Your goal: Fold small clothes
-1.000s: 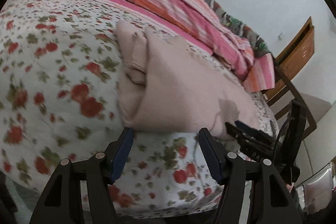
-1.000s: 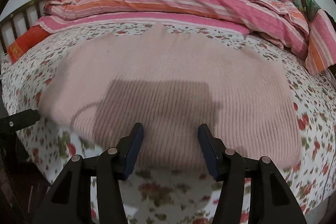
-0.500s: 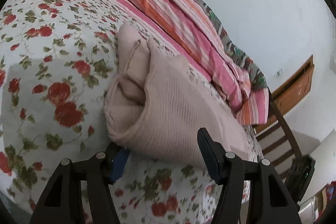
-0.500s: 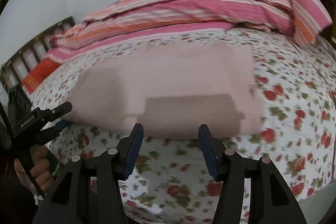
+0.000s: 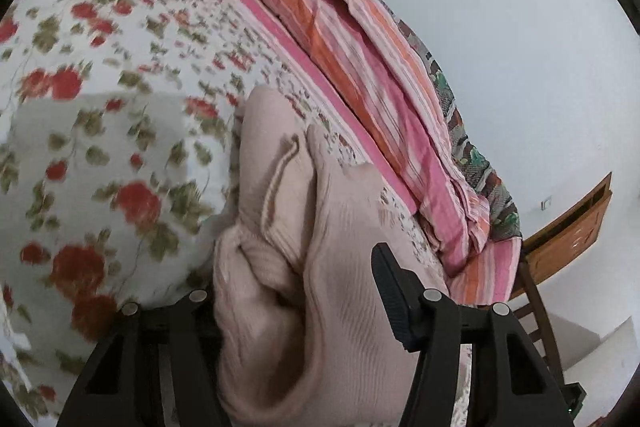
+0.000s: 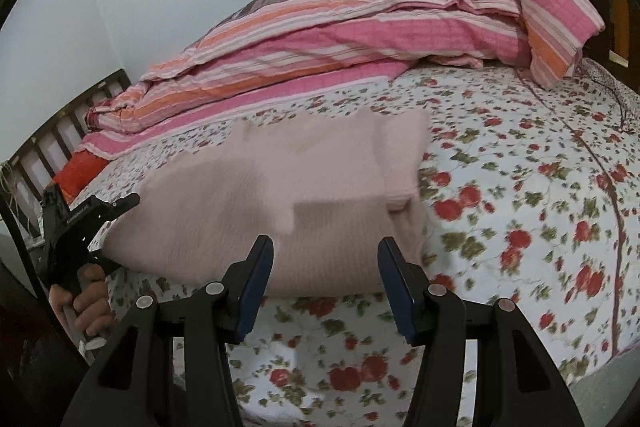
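A pale pink knitted garment (image 5: 320,267) lies folded on the floral bedsheet (image 5: 100,107). In the left wrist view its near end bulges between the fingers of my left gripper (image 5: 296,291). The jaws stand wide and the cloth hides the left finger's pad. In the right wrist view the garment (image 6: 280,203) lies just beyond my right gripper (image 6: 326,267), which is open and empty above the sheet (image 6: 520,207). My left gripper (image 6: 96,219) shows at the garment's left end, held by a hand.
A striped pink and orange blanket (image 6: 340,39) is bunched along the far side of the bed. A dark slatted headboard (image 6: 48,155) stands at the left. A wooden chair (image 5: 560,259) stands beyond the bed's end in the left wrist view.
My left gripper has pushed forward, so the garment's end now lies between its fingers. My right gripper has swung right, and the garment sits further left in its view.
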